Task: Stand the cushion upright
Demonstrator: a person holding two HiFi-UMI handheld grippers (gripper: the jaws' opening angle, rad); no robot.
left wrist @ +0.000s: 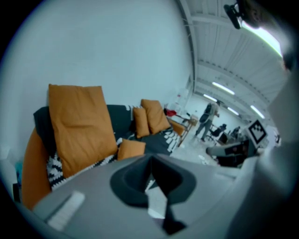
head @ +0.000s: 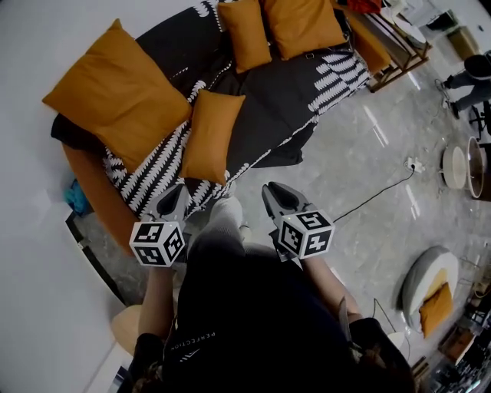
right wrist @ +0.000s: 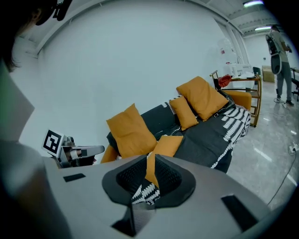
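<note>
A small orange cushion [head: 211,134] lies flat on the seat of the sofa [head: 268,100], which has a black-and-white throw over it. A large orange cushion [head: 119,96] leans upright at the sofa's left end. Two more cushions [head: 244,31] [head: 303,23] stand at the far end. My left gripper [head: 173,201] and right gripper [head: 275,198] hover side by side in front of the sofa, apart from every cushion. In the left gripper view the jaws [left wrist: 151,161] meet at the tips, with nothing held. In the right gripper view the jaws [right wrist: 150,158] show a narrow gap, through which the small cushion [right wrist: 166,145] shows far off.
A wooden side table [head: 399,46] stands past the sofa's far end. A cable and socket [head: 413,163] lie on the grey floor to the right. A grey pouf with an orange cushion [head: 430,288] sits at the lower right. A person [right wrist: 280,46] stands far off.
</note>
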